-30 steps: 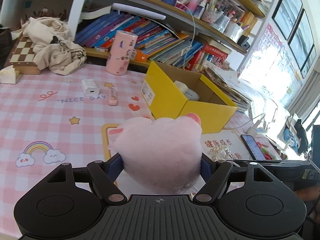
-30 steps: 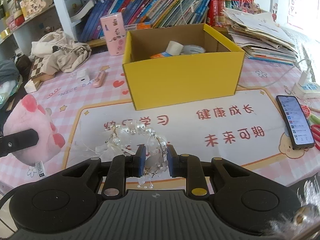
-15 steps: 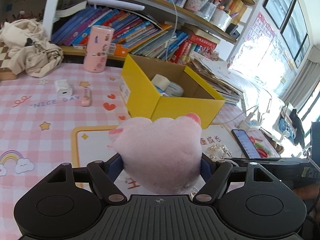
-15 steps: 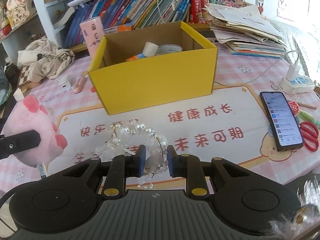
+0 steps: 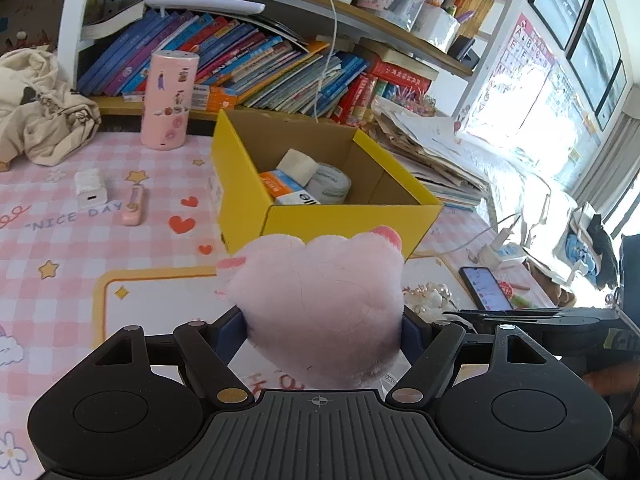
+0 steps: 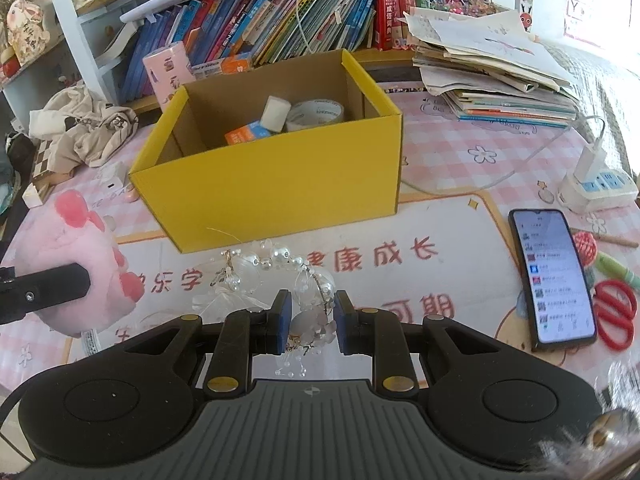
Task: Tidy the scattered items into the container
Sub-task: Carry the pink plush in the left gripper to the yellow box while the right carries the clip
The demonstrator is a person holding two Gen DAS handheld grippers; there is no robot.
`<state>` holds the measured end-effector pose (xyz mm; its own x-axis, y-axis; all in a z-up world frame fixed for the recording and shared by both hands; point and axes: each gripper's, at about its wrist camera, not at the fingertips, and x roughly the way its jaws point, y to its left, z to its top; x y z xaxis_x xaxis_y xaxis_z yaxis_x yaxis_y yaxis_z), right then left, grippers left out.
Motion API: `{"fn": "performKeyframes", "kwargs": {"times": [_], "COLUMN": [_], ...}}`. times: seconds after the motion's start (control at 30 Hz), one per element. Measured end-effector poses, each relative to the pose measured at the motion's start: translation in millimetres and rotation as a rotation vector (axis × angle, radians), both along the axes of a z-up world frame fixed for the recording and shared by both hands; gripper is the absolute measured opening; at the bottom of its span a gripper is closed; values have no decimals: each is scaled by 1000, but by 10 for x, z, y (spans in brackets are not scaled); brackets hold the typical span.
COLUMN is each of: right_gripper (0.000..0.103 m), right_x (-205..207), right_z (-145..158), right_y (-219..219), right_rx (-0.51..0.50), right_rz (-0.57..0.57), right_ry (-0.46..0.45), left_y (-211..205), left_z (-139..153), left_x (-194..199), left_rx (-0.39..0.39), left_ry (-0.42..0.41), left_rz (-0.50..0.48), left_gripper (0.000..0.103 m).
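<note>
While both claws are full, the job in hand looks like carrying two things up and over the box wall. Far on the left of the table lie a white charger (image 5: 91, 191) and a small pink stick (image 5: 134, 205), both well apart from the box and not tidied yet. Next comes the left gripper (image 5: 322, 330), squeezed wide around a soft pink plush toy (image 5: 320, 300), which it holds up in the air near the front corner of the yellow box (image 5: 348, 220). In the middle stands that box, open at the top, with a tape roll (image 6: 316, 114), a white block (image 6: 276, 114) and an orange packet (image 6: 248, 134) already inside. A bit to the right, the right gripper (image 6: 309, 322) is pinched narrow on a pearl headband (image 6: 276, 268), just in front of the box wall. To do this well, I think each claw should lift higher than the rim first, then move over the empty front part, then let go. The headband has thin wires that might catch on the edge, so go slow. Far right lie a phone (image 6: 550, 276) and red scissors (image 6: 616, 312)
</note>
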<state>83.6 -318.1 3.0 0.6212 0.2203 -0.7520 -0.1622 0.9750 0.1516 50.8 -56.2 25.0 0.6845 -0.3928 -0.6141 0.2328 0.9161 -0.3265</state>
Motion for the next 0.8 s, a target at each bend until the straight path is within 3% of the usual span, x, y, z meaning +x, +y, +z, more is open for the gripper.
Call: {"fn": "performKeyframes", "kwargs": {"times": [0.37, 0.67, 0.8], "right_gripper": [21, 21, 21], "right_x": [328, 726, 979], "right_z": [99, 422, 513], "right_y": [-313, -432, -406], "right_rx": [56, 104, 117], "right_rz": [57, 127, 155], "right_ry": [-24, -134, -173], "left_y": [-374, -468, -533], "left_z": [56, 261, 340], "left_x": [229, 488, 665], "left_rx": [13, -30, 1], "left_ry": [-21, -75, -101], "left_rz": [17, 88, 102], "left_gripper": [77, 77, 77]}}
